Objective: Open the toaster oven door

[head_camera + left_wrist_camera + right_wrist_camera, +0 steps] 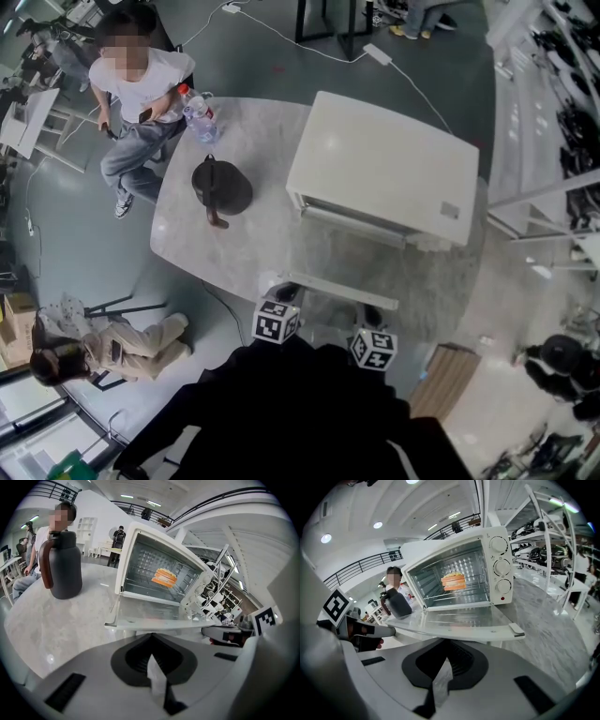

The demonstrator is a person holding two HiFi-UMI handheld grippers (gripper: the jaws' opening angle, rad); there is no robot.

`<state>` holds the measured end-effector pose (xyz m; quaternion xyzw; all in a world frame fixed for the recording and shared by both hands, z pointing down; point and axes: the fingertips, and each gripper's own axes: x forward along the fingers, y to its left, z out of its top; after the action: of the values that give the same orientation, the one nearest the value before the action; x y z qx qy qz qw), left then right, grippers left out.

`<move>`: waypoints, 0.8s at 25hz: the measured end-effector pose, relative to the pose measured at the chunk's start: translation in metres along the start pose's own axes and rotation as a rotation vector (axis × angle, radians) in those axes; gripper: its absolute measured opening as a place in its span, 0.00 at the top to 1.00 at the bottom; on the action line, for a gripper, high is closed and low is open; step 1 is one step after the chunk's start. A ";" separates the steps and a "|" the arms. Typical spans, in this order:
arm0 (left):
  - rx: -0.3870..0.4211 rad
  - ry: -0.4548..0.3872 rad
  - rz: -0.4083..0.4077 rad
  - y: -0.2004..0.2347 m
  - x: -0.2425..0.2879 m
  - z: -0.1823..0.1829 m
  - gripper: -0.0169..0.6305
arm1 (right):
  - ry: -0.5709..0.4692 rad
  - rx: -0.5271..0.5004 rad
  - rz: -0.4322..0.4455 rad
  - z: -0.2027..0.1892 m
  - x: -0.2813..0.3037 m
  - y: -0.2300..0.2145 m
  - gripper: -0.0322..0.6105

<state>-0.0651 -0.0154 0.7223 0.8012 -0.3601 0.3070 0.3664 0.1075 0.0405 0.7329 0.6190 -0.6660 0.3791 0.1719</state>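
— Is anything held in the jaws?

— No. On the left gripper (153,667) and the right gripper (443,674) the jaws are shut tight, and nothing is held.

— Where is the door?

— The door (459,623) is seen just past them, folded down flat. The toaster oven (380,164) is set on the surface (244,244). The job looks done.

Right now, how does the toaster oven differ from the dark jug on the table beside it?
The toaster oven is white and boxy; the jug is dark and round, with a brown handle. The toaster oven is open, its door folded down flat and orange food showing inside; the jug shows nothing of its inside. Both stand on the marble table, apart.
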 end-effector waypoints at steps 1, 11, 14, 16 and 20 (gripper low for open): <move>0.000 0.000 -0.001 0.000 0.000 -0.001 0.97 | -0.002 -0.003 0.003 -0.002 -0.001 0.001 0.95; 0.000 0.026 0.003 0.002 0.008 -0.007 0.97 | 0.034 -0.014 -0.007 -0.010 0.005 -0.003 0.95; -0.006 0.035 0.004 0.002 0.011 -0.010 0.97 | 0.052 -0.004 -0.003 -0.012 0.008 -0.004 0.95; -0.008 0.041 0.006 0.002 0.013 -0.012 0.97 | 0.066 0.009 -0.002 -0.015 0.009 -0.005 0.95; -0.007 0.052 0.008 0.003 0.016 -0.017 0.97 | 0.086 0.025 -0.001 -0.021 0.010 -0.006 0.95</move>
<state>-0.0629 -0.0090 0.7448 0.7903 -0.3545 0.3277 0.3773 0.1065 0.0493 0.7550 0.6045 -0.6530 0.4135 0.1929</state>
